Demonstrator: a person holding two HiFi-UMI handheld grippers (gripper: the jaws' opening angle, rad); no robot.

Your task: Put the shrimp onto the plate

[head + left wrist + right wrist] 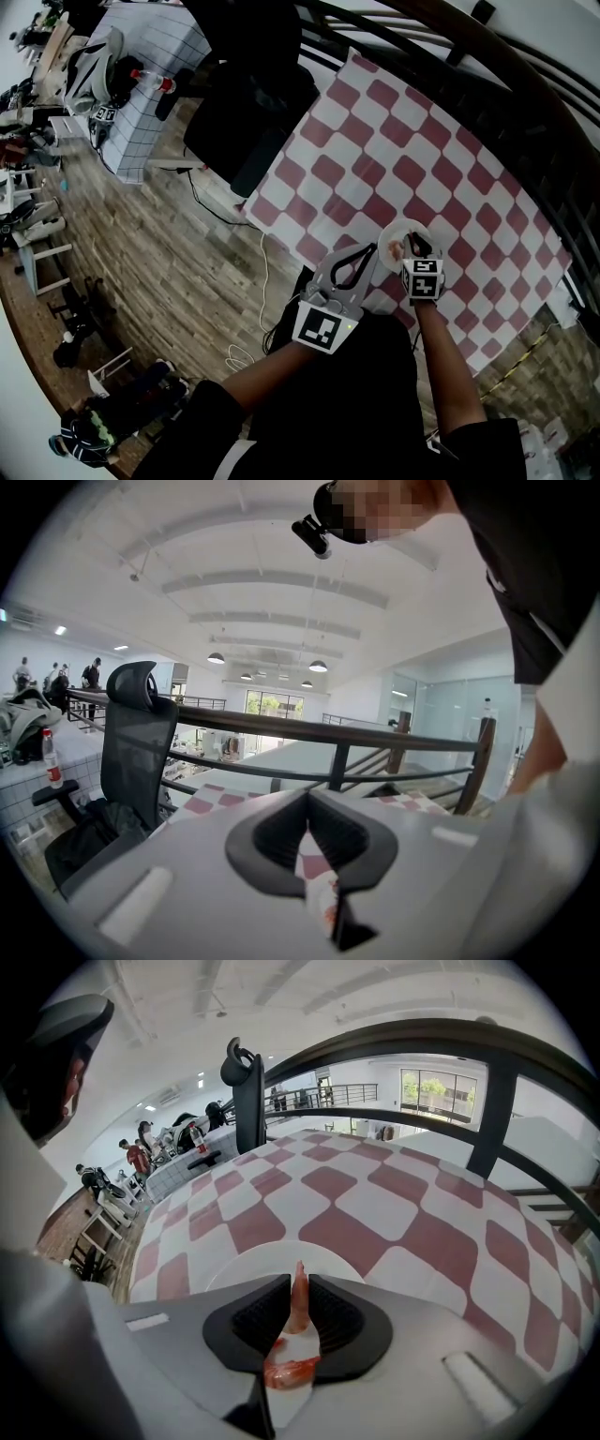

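Pinching glossy orange shrimp [287, 1371], right tool [298, 1288]; round white plate [253, 1265]

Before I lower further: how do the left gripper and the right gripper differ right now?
Load: the right gripper is clamped on the shrimp; the left gripper has its jaws together at the tips, gripping nothing I can make out.
Aim: the right gripper points steeply down at the white plate on the checked cloth; the left gripper points almost level, toward the railing.
Shared: in the head view both sit side by side at the plate's near edge.
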